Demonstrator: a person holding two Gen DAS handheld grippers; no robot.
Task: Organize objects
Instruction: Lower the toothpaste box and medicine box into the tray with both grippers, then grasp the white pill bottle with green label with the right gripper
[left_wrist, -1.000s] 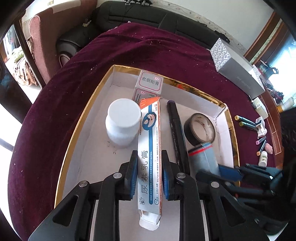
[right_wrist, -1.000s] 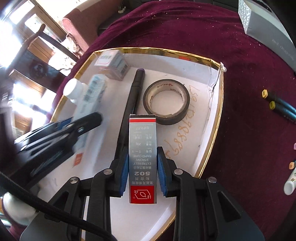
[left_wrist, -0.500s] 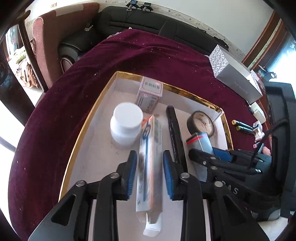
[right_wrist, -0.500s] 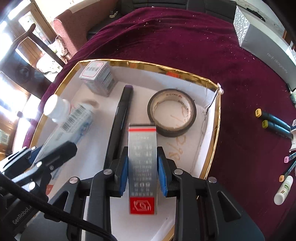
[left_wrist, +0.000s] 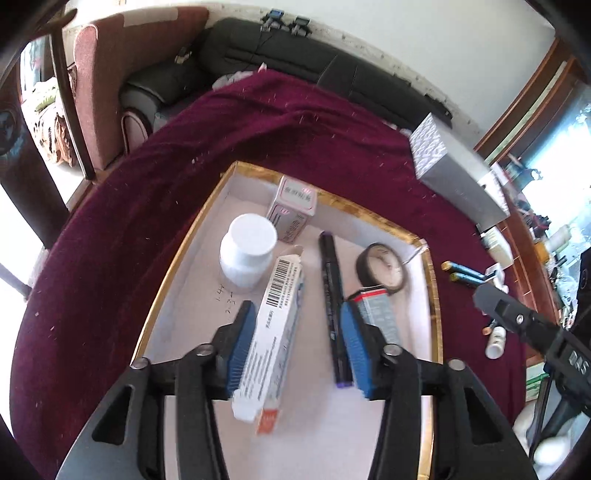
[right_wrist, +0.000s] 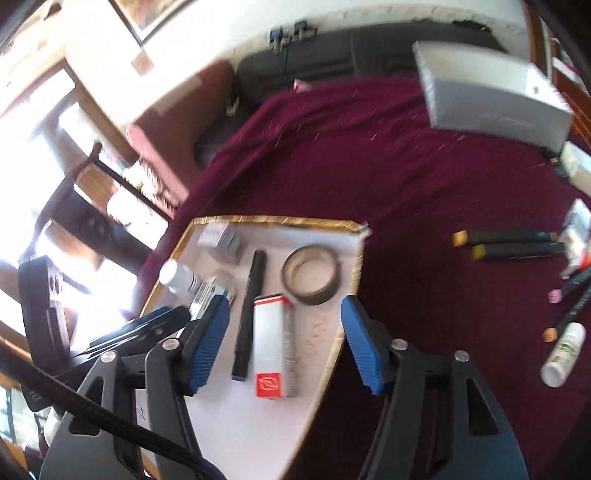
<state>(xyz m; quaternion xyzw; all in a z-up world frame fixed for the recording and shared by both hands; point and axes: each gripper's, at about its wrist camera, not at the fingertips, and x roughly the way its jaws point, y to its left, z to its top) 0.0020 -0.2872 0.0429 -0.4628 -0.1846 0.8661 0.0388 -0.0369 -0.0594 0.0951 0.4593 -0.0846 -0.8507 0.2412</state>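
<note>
A white tray with a gold rim (left_wrist: 173, 266) (right_wrist: 332, 354) lies on the maroon cloth. In it are a white bottle (left_wrist: 248, 254), a small pink-topped box (left_wrist: 293, 208), a long white ointment box (left_wrist: 275, 332), a black marker (left_wrist: 332, 295) (right_wrist: 251, 310), a tape roll (left_wrist: 382, 266) (right_wrist: 312, 275) and a grey-and-red glue box (left_wrist: 380, 314) (right_wrist: 273, 347). My left gripper (left_wrist: 299, 347) hangs over the ointment box, its jaws opening, pads clear of it. My right gripper (right_wrist: 286, 341) is above the glue box, jaws opening, the box lying free on the tray.
A large grey box (left_wrist: 454, 173) (right_wrist: 491, 96) sits at the back right of the cloth. Two yellow-capped markers (right_wrist: 506, 243), more pens and a small white bottle (right_wrist: 563, 354) lie right of the tray. A dark sofa (left_wrist: 295, 51) stands behind the table.
Both grippers let go of their boxes and rose. The ointment box rolled onto its side, barcode up. The right gripper drew back and up from the glue box now lying in the tray.
</note>
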